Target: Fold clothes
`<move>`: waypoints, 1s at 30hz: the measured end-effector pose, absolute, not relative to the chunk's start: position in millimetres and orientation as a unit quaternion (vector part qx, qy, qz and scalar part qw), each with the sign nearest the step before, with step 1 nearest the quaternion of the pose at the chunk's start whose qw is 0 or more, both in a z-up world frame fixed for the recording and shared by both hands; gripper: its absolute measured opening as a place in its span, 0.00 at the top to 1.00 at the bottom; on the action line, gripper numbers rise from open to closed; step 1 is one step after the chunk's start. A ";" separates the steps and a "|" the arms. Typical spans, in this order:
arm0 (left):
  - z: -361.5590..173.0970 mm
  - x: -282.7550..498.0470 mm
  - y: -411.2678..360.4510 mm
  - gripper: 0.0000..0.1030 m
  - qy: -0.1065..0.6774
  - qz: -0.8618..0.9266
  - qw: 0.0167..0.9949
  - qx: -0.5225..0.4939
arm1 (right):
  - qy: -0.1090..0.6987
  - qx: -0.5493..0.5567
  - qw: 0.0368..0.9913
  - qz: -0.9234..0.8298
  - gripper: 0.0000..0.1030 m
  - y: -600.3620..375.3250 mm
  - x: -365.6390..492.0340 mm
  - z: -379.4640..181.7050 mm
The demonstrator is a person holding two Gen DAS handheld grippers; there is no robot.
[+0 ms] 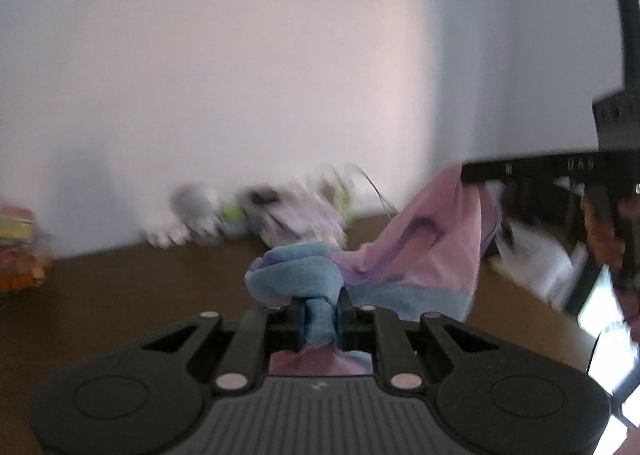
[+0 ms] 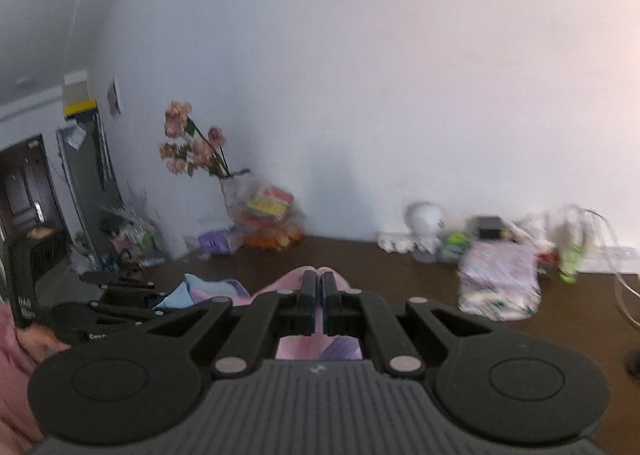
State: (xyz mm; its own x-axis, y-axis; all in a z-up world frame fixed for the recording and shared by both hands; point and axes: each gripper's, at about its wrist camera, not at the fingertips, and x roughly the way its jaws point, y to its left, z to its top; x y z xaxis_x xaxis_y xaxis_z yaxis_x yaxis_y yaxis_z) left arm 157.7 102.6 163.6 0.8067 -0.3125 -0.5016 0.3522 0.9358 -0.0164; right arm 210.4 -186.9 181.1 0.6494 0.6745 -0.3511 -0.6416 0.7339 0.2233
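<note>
A plain white wall (image 2: 360, 75) rises behind a dark brown tabletop (image 2: 352, 259), with a dark door (image 2: 24, 183) at far left.

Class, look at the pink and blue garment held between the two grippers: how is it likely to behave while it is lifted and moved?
The pink and blue garment is probably floppy: it bunches at the left gripper and sags between holds. It looks thin, so likely light. The right gripper pinches only a small bit, so the cloth might slip if tugged.
</note>
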 end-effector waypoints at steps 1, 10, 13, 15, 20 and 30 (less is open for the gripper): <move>157.9 165.8 93.7 0.88 0.269 -0.169 0.947 0.048 | 0.227 0.036 0.907 0.354 0.98 -191.7 209.4 174.1; 46.4 270.2 46.9 0.59 0.422 -0.130 0.897 0.023 | 0.377 0.067 0.899 0.214 0.33 -237.0 273.7 36.6; 37.9 255.7 47.1 0.40 0.419 -0.138 0.897 0.008 | 0.377 0.080 0.902 0.195 0.23 -263.4 267.2 22.1; 34.4 245.5 41.4 0.29 0.415 -0.159 0.896 0.008 | 0.379 0.079 0.899 0.206 0.23 -277.6 252.8 22.7; 30.3 216.8 -16.1 0.21 0.406 -0.273 0.867 0.089 | 0.391 0.018 0.880 0.268 0.23 -273.3 203.8 20.3; -5.7 257.2 -71.1 0.96 0.439 -0.268 0.849 0.115 | 0.398 -0.049 0.871 0.285 0.36 -237.0 173.4 -13.8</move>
State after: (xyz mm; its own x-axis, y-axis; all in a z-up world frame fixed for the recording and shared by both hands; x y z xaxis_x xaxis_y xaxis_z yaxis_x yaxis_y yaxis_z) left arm 257.2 -71.1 -5.7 0.4697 -0.3550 -0.8083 0.5572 0.8294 -0.0405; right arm 173.4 -237.0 -13.8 0.5205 0.4565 -0.7216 -0.5349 0.8331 0.1411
